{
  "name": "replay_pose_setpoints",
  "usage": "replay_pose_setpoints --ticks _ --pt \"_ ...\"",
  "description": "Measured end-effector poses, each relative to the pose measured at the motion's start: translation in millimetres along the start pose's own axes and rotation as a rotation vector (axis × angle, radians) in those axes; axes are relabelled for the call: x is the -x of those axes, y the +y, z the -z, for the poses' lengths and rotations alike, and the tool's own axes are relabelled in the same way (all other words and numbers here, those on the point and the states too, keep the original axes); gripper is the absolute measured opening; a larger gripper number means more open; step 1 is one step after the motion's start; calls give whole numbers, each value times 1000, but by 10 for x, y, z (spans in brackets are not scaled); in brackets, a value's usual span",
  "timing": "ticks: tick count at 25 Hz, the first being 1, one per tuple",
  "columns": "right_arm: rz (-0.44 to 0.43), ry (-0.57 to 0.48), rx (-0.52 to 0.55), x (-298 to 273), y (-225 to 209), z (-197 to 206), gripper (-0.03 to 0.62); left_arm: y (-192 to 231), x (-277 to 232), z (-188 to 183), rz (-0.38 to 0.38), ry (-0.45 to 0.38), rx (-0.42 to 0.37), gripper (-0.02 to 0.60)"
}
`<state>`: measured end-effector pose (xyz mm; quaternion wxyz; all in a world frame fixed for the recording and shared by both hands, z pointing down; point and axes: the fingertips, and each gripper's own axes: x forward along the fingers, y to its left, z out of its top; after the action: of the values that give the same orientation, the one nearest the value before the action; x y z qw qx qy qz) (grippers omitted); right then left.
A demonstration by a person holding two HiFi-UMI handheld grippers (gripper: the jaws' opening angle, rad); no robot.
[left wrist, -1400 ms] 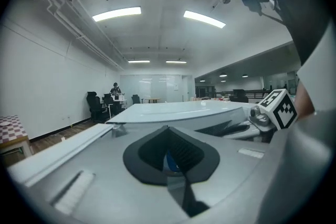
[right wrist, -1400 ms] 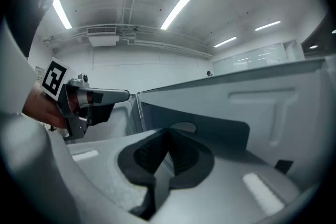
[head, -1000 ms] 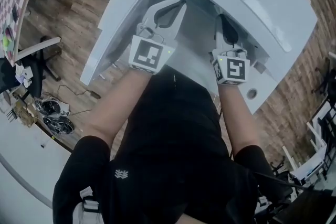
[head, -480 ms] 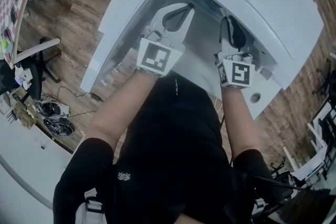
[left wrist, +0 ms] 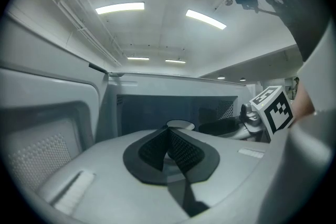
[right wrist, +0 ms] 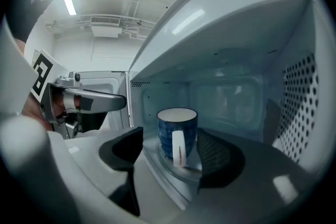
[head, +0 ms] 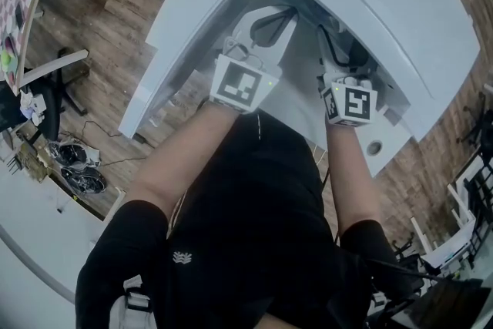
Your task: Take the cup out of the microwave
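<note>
I count one cup, blue with a pale handle turned toward me. It stands upright on the glass turntable inside the single microwave, whose door hangs open to the left. Of my two grippers, the right gripper has just been opening its jaws, which now stand released, with the cup in the gap between them and neither pad on it. The left gripper, near the right one, is clenched on nothing, tips meeting before the cavity
</note>
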<state>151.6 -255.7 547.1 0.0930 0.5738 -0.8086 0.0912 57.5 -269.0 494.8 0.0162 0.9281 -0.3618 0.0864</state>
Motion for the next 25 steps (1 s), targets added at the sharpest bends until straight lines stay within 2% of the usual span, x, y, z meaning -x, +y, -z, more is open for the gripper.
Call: replay_pose_setpoints --ticks 7,21,25 --pt "-15 7 -5 -172 -8 29 342 85 -25 135 -22 26 28 2" --pt "5 7 -20 -449 -96 54 346 178 -111 272 -50 56 43 1" --pt "11 9 -20 -507 -111 88 347 150 -158 291 -41 37 60 2"
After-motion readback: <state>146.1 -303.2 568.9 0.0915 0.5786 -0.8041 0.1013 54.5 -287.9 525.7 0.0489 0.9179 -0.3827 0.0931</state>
